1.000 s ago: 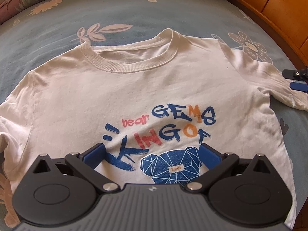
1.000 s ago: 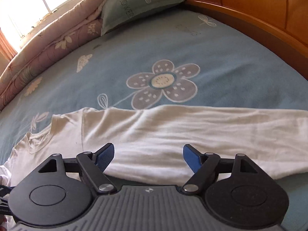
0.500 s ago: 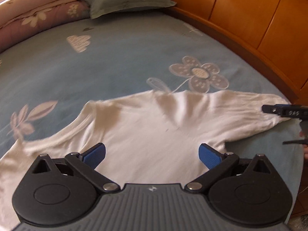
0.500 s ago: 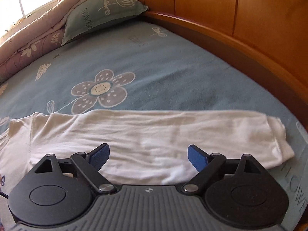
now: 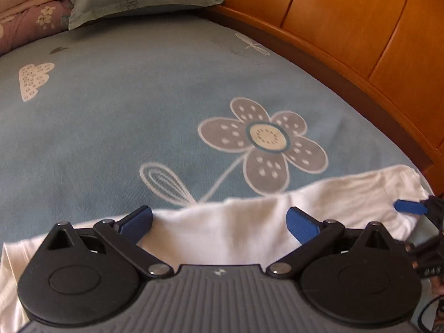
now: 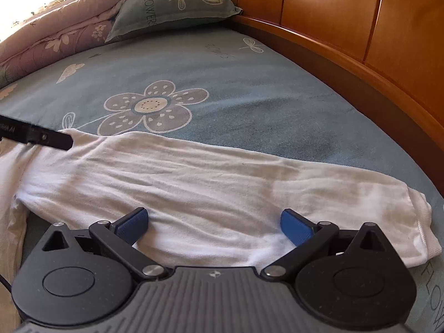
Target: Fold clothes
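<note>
A white long-sleeved shirt lies flat on the blue bedsheet. Its right sleeve [image 6: 211, 183] stretches across the right wrist view, with the ribbed cuff [image 6: 421, 230] at the far right. My right gripper [image 6: 215, 224] hovers over the sleeve's middle, its jaws opening wide, and the cloth lies below them untouched. My left gripper [image 5: 219, 222] stands open over the shoulder end of the same sleeve [image 5: 249, 233], gripping nothing. The right gripper's blue fingertip [image 5: 410, 207] shows at the right edge there. A black finger [image 6: 41, 137] of the left gripper shows at the left edge of the right wrist view.
A curved wooden headboard [image 6: 360, 27] borders the bed close behind the cuff. A green pillow [image 6: 172, 5] and a folded floral quilt [image 6: 55, 36] lie at the far end. The sheet [image 5: 111, 127] carries a large flower print [image 5: 263, 144] just beyond the sleeve.
The left gripper swung from the shirt's printed front to the shoulder and sleeve. The right gripper shifted along the sleeve toward the cuff, and its jaws spread wider.
</note>
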The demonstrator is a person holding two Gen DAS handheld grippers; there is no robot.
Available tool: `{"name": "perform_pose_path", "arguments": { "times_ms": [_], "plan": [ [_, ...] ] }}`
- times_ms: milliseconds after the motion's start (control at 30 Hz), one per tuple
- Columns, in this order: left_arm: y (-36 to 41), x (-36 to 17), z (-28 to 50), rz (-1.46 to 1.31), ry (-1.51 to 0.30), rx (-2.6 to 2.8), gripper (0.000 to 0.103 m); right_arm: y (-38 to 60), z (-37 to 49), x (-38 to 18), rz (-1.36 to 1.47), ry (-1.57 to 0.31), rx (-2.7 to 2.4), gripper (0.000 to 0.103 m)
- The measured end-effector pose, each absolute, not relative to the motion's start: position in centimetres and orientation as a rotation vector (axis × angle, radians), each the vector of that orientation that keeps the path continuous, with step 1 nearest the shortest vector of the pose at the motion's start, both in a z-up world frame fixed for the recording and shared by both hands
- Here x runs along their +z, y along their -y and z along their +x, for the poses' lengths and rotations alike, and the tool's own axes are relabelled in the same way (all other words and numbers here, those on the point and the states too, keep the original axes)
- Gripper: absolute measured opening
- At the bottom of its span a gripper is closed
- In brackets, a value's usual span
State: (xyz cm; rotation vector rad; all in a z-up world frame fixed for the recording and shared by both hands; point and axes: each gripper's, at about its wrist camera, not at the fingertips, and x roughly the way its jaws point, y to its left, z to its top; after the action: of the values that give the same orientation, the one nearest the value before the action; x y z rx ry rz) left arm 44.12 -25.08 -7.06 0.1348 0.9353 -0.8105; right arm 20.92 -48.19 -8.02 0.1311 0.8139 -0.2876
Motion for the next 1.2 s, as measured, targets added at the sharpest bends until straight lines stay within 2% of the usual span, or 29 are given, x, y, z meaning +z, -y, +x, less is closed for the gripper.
{"name": "perform_pose_path", "arguments": {
  "times_ms": [200,300,433,567,700,833,1033,1200],
  "plan": [
    [26.2,-4.3,42.1,0.075,-0.957,-0.889,0.102,48.2,20.8,-8.1,0.110,-0.806,-0.272,0.103],
    [27.0,-5.3,41.3,0.052,-1.018,-0.940,0.102,48.0,20.7,-8.2,0.104,-0.800,-0.276,0.103],
    [28.1,-7.1,42.2,0.081,-0.995,-0.926,0.102,47.8,20.5,-8.4,0.094,-0.784,-0.278,0.103],
    [29.5,-5.9,43.6,0.098,-1.000,-0.895,0.102,47.8,20.4,-8.4,0.090,-0.777,-0.277,0.103],
    [30.6,-3.6,41.7,0.079,-1.040,-1.029,0.102,48.2,20.3,-7.4,0.090,-0.791,-0.261,0.103],
    [33.2,-3.8,39.1,0.064,-1.113,-1.212,0.102,49.4,18.8,-6.0,0.030,-0.709,-0.325,0.103],
    [35.6,-6.7,39.2,0.065,-1.081,-1.162,0.102,53.6,16.6,-7.8,0.129,-0.762,-0.348,0.103],
    [36.1,-5.4,40.1,0.001,-1.139,-1.145,0.102,56.7,13.8,-6.7,0.201,-0.791,-0.437,0.103]
  ]
}}
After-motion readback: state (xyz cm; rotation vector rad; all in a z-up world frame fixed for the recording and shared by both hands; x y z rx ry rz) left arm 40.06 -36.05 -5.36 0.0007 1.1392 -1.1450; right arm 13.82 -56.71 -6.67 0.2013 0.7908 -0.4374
